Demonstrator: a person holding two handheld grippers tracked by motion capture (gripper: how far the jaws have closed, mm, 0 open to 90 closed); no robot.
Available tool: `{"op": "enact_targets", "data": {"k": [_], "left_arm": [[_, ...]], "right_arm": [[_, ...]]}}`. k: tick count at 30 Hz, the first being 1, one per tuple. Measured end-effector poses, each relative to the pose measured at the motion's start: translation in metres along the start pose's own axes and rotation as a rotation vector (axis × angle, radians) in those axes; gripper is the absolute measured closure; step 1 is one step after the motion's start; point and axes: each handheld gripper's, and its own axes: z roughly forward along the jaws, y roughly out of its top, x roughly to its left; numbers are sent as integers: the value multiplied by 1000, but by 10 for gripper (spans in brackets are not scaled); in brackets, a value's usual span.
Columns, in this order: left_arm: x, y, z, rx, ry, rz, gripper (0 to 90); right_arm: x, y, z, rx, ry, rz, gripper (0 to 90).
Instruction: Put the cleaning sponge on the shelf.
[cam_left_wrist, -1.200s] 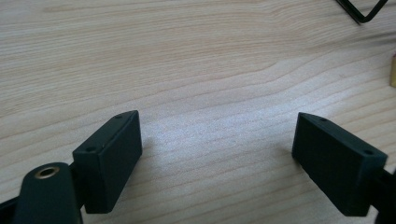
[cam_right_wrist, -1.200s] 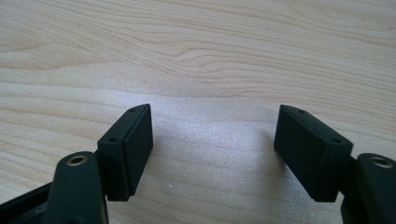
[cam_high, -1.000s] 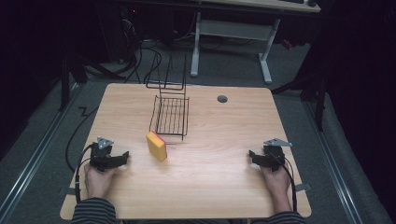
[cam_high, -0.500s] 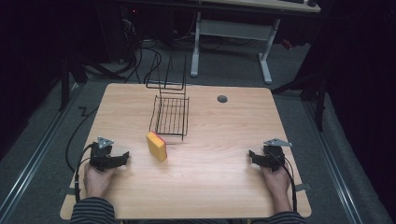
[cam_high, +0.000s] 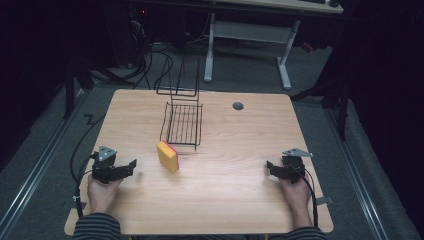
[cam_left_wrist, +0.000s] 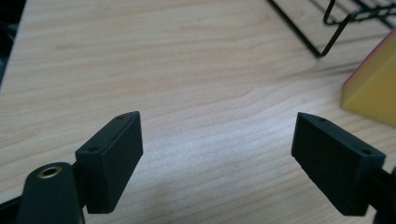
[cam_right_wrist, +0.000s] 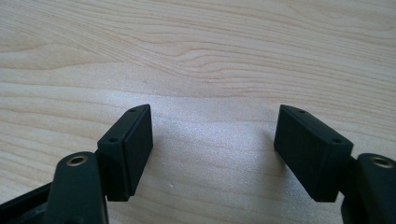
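Note:
A yellow sponge (cam_high: 168, 156) with a pink-red top edge stands on its side near the middle of the wooden table (cam_high: 225, 210), just in front of a black wire rack (cam_high: 183, 123). My left gripper (cam_high: 131, 165) rests at the table's left front, open, its jaws pointing right toward the sponge with bare wood between them. From the left gripper view (cam_left_wrist: 217, 158) the sponge (cam_left_wrist: 373, 88) lies ahead to the right and the rack's corner (cam_left_wrist: 327, 37) beyond it. My right gripper (cam_high: 270, 166) sits open at the right front; its own view (cam_right_wrist: 215, 149) has bare tabletop between the jaws.
A round grommet hole (cam_high: 238, 106) lies at the table's back right. The rack's tall wire handle (cam_high: 180, 80) rises over the back edge. Beyond the table are a white desk frame (cam_high: 285, 65), cables on the floor and dark surroundings.

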Motion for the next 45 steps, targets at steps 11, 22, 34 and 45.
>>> {"op": "enact_targets", "data": {"k": [11, 22, 34, 45], "left_arm": [[-4, 16, -27, -131, -69, -13, 142], [-28, 26, -36, -139, -124, 46, 70], [-56, 33, -40, -153, -213, 90, 0], [-78, 38, -30, -122, -229, 145, 0]], "right_arm": [[0, 0, 0, 1, 2, 3, 284], [1, 0, 0, 2, 1, 1, 283], [1, 0, 0, 2, 2, 1, 284], [1, 0, 0, 2, 2, 0, 284]]}}
